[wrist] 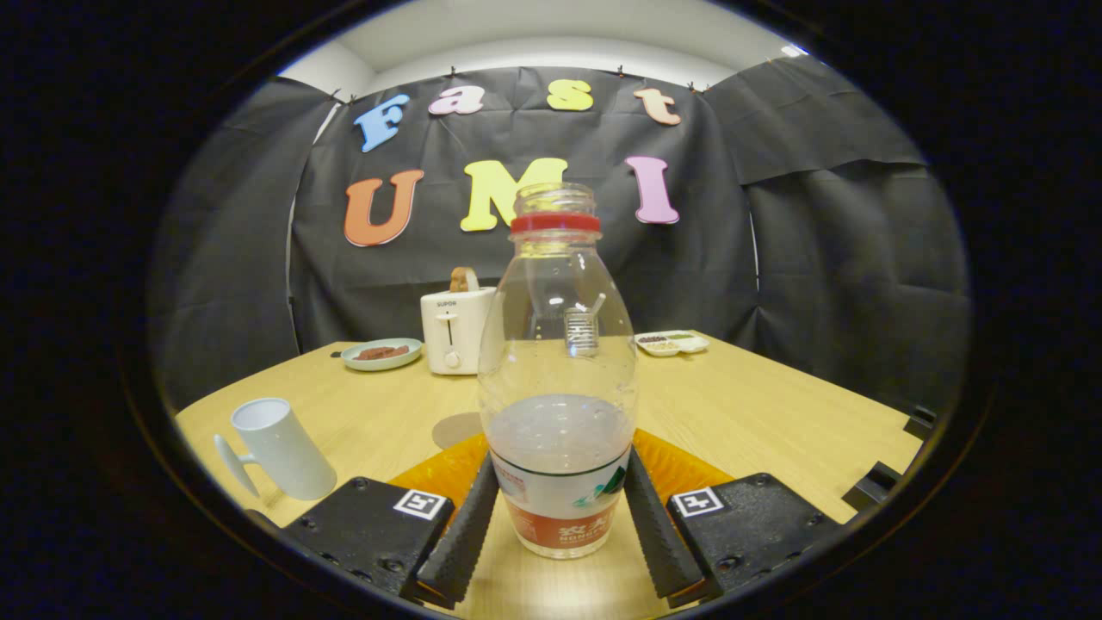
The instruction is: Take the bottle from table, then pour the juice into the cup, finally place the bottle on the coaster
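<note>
A clear plastic bottle (558, 379) stands upright between my fingers, with a red ring at its open neck, no cap, and cloudy juice filling its lower third. My gripper (558, 517) is shut on the bottle: the two black ribbed fingers (461, 538) press on its labelled base from both sides. A pale mug-shaped cup (280, 448) with a handle stands on the wooden table (758, 413), to the left of the fingers. A round tan coaster (456, 428) lies flat just beyond the left finger, partly hidden by the bottle.
Farther back stand a white toaster (452, 331) with a slice of bread in it, a green plate (380, 353) with food to its left, and a white tray (671, 343) at the back right. Orange patches (430, 472) show behind both fingers.
</note>
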The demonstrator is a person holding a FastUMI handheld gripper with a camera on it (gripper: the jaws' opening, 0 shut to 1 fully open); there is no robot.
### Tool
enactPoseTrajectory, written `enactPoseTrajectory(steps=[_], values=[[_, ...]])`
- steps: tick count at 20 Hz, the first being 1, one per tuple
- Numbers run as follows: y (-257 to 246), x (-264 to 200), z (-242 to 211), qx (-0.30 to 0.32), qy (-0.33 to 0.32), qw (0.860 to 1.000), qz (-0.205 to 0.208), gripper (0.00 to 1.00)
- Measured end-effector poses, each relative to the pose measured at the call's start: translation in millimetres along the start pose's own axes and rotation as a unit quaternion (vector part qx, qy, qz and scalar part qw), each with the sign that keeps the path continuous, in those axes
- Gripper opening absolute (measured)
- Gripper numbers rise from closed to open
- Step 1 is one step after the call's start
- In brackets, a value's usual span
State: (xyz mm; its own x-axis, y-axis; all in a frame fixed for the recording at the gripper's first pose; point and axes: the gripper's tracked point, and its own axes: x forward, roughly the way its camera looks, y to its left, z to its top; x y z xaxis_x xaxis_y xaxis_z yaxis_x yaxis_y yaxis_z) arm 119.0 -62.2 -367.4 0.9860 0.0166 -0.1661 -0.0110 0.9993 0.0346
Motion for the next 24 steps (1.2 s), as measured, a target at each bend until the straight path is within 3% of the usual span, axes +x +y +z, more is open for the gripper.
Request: enactPoseTrajectory(steps=[1,3,8,12,17,24], values=[[0.3,-2.1,0.6,-0.003,0.002,1.0,0.002,0.79],[-1.3,-6.3,8.5,-0.014,0.0,1.0,0.003,0.78],[2.4,-12.0,34.5,-0.096,-0.01,0.995,-0.007,0.78],[12.4,-18.1,47.4,-0.177,-0.002,0.984,-0.017,0.78],[25.6,-21.4,43.7,-0.213,0.031,0.976,-0.021,0.78],[46.1,-22.7,46.2,-0.326,0.024,0.944,-0.03,0.78]])
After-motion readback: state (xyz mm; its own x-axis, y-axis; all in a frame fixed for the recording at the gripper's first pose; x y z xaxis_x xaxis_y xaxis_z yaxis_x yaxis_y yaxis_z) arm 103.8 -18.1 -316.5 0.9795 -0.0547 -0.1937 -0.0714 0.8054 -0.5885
